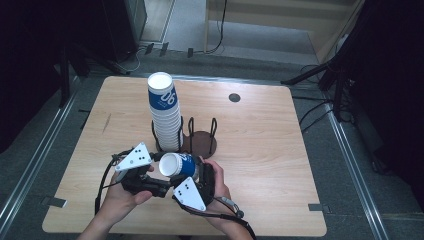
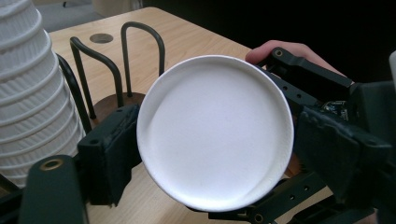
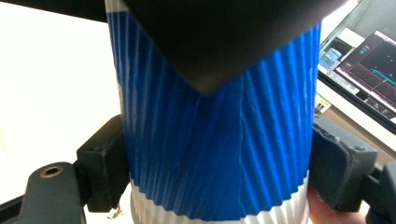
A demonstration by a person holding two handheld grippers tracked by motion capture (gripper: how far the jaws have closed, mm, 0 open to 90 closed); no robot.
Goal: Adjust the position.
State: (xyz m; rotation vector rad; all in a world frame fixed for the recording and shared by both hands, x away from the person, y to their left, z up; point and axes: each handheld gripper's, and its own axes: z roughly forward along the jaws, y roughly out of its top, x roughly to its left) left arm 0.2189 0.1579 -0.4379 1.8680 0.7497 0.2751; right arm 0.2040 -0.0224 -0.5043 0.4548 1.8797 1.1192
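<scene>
Gripping the blue-and-white paper cup (image 1: 179, 165) by its ribbed wall, the right gripper (image 1: 199, 176) has both jaws pressed on the sleeve. Cup lies sideways, near table edge (image 1: 300, 227) at 6 o'clock from the cup stack (image 1: 165, 112) in the wire holder (image 1: 200, 137). Left gripper (image 1: 150, 172) faces the cup's white base (image 2: 215, 133); jaws spread beside it, contact unclear.

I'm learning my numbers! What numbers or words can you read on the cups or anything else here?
"06": big white digits on the blue band of the top cup in the stack of cups, as it reads in the high view.
White marks on the blue cup held in the right claw: too blurred to read.
Text on the screen behind, in the right gripper view: too small to read.
</scene>
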